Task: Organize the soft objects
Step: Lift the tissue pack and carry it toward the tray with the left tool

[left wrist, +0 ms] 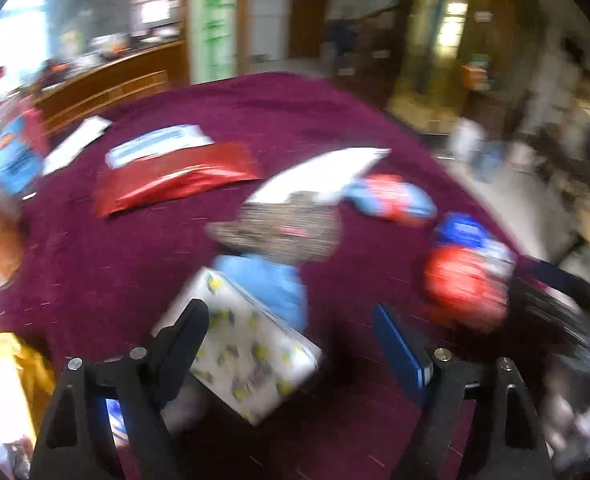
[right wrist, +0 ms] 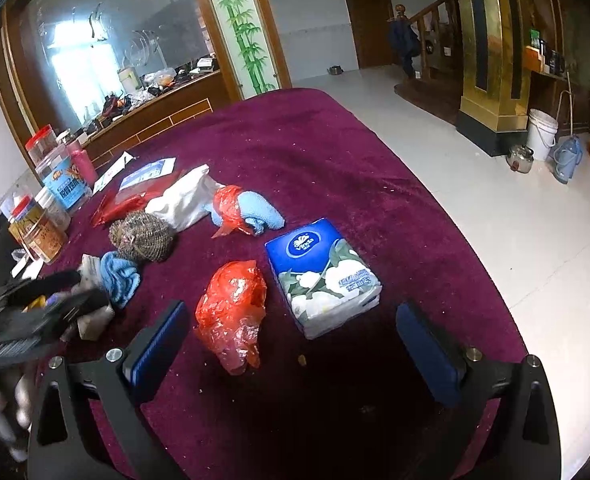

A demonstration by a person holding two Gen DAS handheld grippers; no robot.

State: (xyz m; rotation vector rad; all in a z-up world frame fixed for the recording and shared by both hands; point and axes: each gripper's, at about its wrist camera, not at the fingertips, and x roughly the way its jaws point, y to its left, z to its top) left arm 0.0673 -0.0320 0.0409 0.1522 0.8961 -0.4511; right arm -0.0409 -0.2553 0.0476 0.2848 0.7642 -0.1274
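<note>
At lower centre of the right wrist view, the red plastic bag (right wrist: 233, 312) lies between the right gripper (right wrist: 291, 344)'s spread jaws (left gripper (left wrist: 291, 344) likewise spread), beside the tissue pack (right wrist: 323, 276).

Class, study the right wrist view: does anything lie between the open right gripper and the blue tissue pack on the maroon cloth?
No. The right gripper is open, and only bare maroon cloth lies before the tissue pack. The red plastic bag sits beside the pack, apart from it.
</note>
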